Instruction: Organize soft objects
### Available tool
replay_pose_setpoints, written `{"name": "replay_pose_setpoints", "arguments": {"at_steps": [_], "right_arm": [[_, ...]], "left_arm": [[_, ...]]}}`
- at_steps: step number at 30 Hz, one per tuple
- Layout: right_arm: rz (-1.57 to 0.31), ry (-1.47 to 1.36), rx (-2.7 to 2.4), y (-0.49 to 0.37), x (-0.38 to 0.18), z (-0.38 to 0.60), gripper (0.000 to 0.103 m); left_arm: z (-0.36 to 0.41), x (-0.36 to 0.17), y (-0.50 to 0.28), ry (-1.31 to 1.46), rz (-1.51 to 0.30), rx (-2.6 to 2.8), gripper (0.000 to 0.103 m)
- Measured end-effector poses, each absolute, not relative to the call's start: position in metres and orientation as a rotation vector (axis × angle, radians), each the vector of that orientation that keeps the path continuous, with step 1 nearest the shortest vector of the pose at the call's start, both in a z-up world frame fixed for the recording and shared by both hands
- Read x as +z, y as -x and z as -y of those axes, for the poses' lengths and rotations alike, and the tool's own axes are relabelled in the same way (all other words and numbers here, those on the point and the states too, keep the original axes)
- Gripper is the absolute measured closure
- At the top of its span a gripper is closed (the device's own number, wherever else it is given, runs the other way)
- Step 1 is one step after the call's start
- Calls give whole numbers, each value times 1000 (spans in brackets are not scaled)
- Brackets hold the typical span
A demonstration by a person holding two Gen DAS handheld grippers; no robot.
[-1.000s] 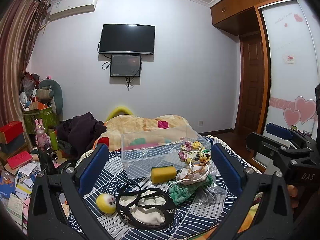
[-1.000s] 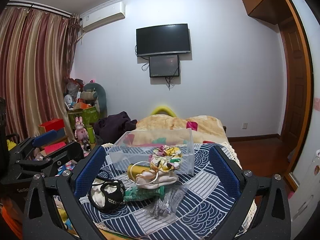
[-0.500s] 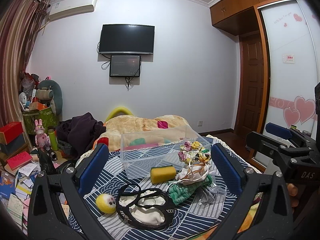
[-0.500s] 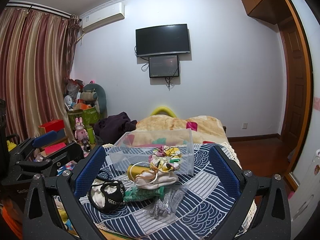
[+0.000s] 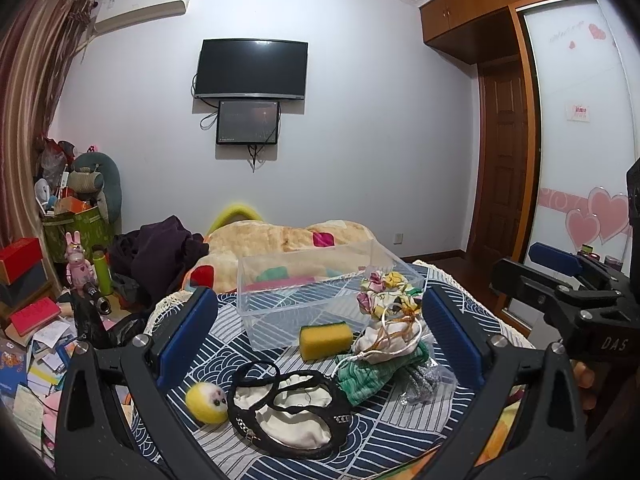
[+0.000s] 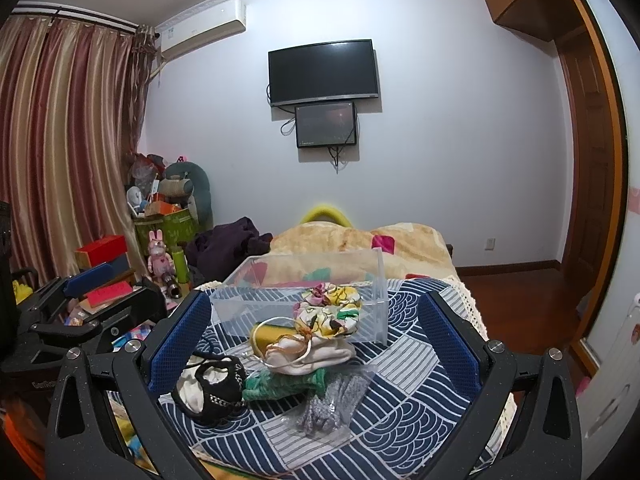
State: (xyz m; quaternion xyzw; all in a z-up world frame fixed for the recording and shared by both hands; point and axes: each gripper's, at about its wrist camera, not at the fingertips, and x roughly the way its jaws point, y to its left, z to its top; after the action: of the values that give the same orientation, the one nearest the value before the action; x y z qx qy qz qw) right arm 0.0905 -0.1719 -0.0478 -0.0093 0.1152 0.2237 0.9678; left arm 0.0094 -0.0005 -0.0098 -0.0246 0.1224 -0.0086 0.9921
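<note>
1. Your left tongs (image 5: 318, 330) are spread wide and gripping nothing, hovering over the near edge of the desk (image 5: 384, 436) with its blue wave-pattern cloth.
2. Your right tongs (image 6: 314, 334) are the same deal: fully released, nothing between the blue pads. In the left view you can see them off to the right side, apart from the pile.
3. The soft stuff sits on the cloth, framed between the left tongs' fingers but further out, none of it touching them. The yellow sponge (image 5: 326, 334) lies right up against the front wall of the clear plastic bin (image 5: 280, 300).
4. Just right of the sponge you've got a heap: a floral scrunchie (image 5: 390, 294) on top, a cream drawstring pouch (image 5: 386, 346) under it, then a green knit piece (image 5: 370, 378) at the bottom, with a clear bag of grey stuff (image 5: 422, 380) beside that.
5. Closest to your left tongs is a black-and-cream fabric item (image 5: 288, 410), with a small yellow plush ball (image 5: 206, 398) touching its left edge, near the left finger.
6. From the right view, the heap sits roughly centred between the fingers, the scrunchie (image 6: 328, 312) overlapping the bin's front wall (image 6: 304, 316), the grey bag (image 6: 332, 404) nearest you.
7. Nothing soft shows inside the bin; only the cloth pattern shows through it
</note>
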Motion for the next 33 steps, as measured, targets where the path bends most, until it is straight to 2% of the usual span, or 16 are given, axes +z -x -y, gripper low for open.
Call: {"name": "replay_pose_setpoints", "arguments": {"at_steps": [16,20,27,33], "right_arm": [[-368,10,455,-133,-77,171,0],[-395,-16,459,-146,-80,173,2],[-425,-44,444,-170,-80,172,11],[-496,-49,462,-192,-88,161,23]], "left_arm": [[-67,-55,-44,140,-381,109,0],[-86,-72,-55,165,-443,146,17],[-118,-108,-69,260,-561,203,33],[-125,-132,-76,298,-629,213,40]]}}
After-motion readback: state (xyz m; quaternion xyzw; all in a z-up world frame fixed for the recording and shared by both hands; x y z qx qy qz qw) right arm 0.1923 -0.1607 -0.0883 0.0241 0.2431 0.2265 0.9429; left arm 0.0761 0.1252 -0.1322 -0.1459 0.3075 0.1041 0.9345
